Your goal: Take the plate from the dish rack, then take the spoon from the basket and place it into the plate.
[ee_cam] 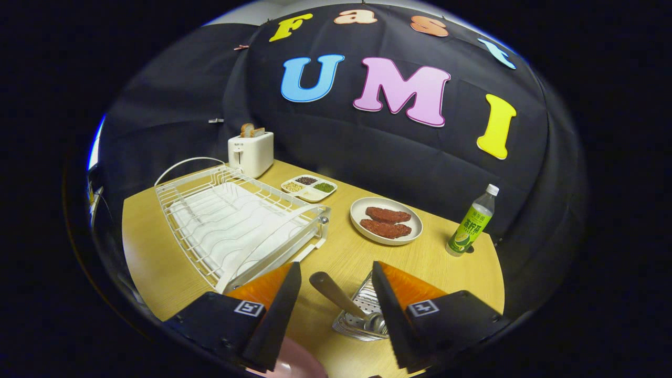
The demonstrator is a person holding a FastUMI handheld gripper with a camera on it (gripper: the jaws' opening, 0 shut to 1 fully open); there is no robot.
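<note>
The gripper [336, 273] hangs over a wooden table [367, 257], its two fingers spread apart at the bottom of the frame and clamped on nothing. Between them, low in the centre, the handle of a spoon [336, 296] slants up and to the left out of a perforated metal basket [362, 312], which sits just beside the right finger. A sliver of a pink plate [294, 365] shows at the very bottom edge, under the left finger. To the left of centre lies a white wire dish rack [236, 226] with a ribbed drain tray inside it; its slots hold no dishes. Behind it, upper left, stands a white toaster [252, 152] with bread slices poking from the top. A divided snack tray [308, 188] of grains sits at mid-frame, and to its right a pale dish [386, 220] carries two brown cutlets. At the far right edge of the table stands a bottle [472, 220] with a green label.
</note>
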